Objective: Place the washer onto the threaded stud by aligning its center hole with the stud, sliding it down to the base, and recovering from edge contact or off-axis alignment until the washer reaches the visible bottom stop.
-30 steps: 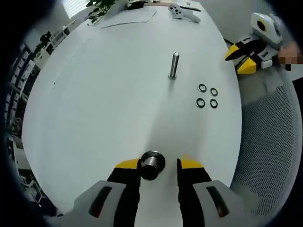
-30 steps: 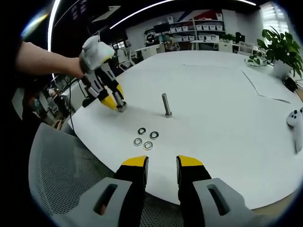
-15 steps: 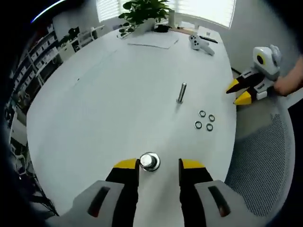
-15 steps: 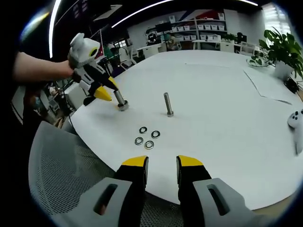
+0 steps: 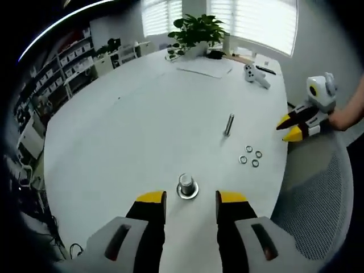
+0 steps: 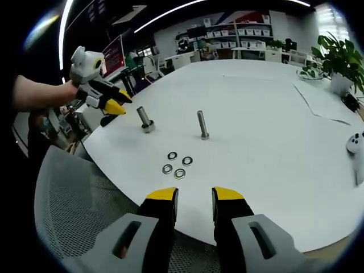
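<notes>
the left gripper (image 6: 111, 106) has drawn back from the short upright metal stud (image 5: 186, 185) it was beside a second ago, its yellow-tipped fingers (image 5: 151, 198) released and holding nothing. the four small metal ring washers (image 6: 176, 164) lie flat on the round white table (image 6: 273, 142), just beside the taller thin metal stud (image 6: 202, 124). the right gripper (image 6: 192, 196), also parted and empty, sits off the table edge near the washers, above a grey mesh chair (image 6: 74, 205).

- Two upright metal threaded studs (image 6: 202, 124) (image 6: 144, 119) stand apart on the white round tabletop (image 6: 273, 142).
- Four small metal ring washers (image 6: 177, 165) lie clustered before them, near the edge.
</notes>
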